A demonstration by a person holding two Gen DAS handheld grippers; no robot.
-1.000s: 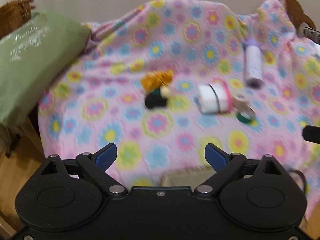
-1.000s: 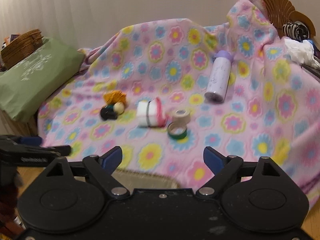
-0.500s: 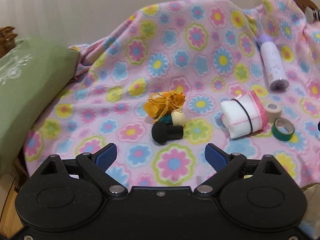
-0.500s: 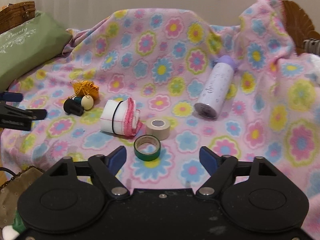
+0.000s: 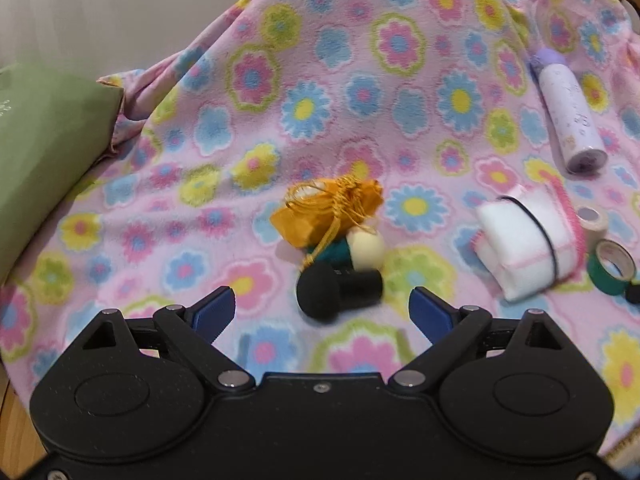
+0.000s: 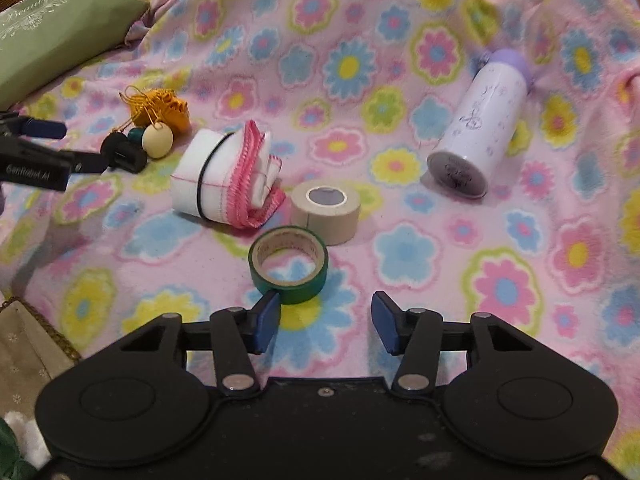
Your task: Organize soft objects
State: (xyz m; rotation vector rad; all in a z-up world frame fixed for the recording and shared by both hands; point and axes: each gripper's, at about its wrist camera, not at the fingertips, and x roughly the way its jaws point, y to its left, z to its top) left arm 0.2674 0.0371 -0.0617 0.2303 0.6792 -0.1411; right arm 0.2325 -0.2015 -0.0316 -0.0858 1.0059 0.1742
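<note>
- Left gripper is being held wide open over the flowered blanket; nothing is being pinched between its blue pads.
- Just ahead of its jaws a black knob-shaped piece is lying on its side, touching a cream ball and a small teal piece.
- An orange pouch with gold cord is sitting right behind that cluster — all of it bunched together.
- Right gripper is being narrowed: its jaws have just been closing and are now standing partly closed, with nothing between them.
- A green tape roll is lying flat just ahead of the right gripper's left pad (contact cannot be told from this view).
- A beige tape roll is standing just behind the green one, touching or nearly so.
- A folded white cloth with pink trim, bound by a black band, is lying left of the tapes.
- A lilac bottle is lying on its side, well to the right.
- A green cushion is being seen at the blanket's left edge.
</note>
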